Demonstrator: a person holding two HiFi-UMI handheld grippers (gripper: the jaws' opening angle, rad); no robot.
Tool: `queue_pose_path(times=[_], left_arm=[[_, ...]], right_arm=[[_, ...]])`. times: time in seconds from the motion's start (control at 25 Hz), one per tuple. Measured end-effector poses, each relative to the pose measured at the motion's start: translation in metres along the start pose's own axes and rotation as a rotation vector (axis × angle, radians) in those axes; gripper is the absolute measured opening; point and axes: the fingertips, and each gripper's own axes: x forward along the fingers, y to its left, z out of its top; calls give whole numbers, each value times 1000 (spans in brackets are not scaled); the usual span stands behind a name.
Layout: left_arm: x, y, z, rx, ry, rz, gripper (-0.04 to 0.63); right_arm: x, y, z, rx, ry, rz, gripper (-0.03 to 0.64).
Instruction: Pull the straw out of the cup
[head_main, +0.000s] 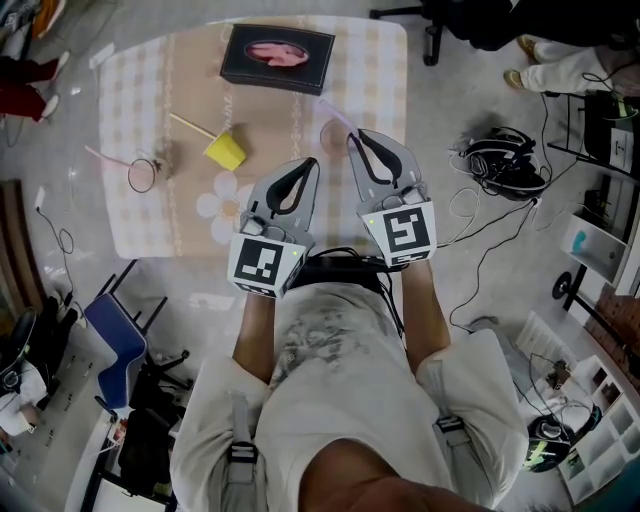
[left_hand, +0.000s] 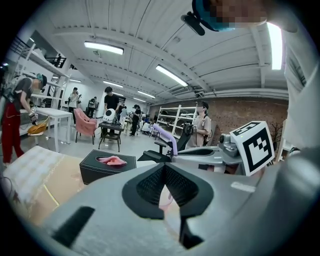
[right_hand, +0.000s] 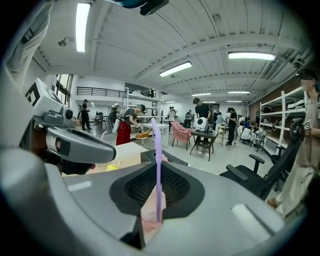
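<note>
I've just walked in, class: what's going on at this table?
A person holds a tool in each hand. The right tool is shut on the purple straw, whose lower end is in the pink cup. The left tool is alongside, jaws together, gripping nothing. The straw isn't out yet.

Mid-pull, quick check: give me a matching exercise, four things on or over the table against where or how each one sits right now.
Things:
1. purple straw
2. yellow cup
3. black tissue box
4. pink cup

Places and states:
A. at the far edge of the table
B. clamped by the right gripper
C. mid-table, with a pale straw in it
D. upright, close to that gripper's tips

Pairs: 1-B, 2-C, 3-A, 4-D
</note>
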Motion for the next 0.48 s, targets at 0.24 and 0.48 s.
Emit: queue_pose_path(times=[0.24, 0.48], left_arm=[[-11, -5, -2, 9, 5, -10, 5], [-23, -9, -1, 16, 0, -14, 5]], right_arm=[[-13, 3, 5, -3, -14, -26, 34], [-27, 4, 8, 3, -22, -54, 34]])
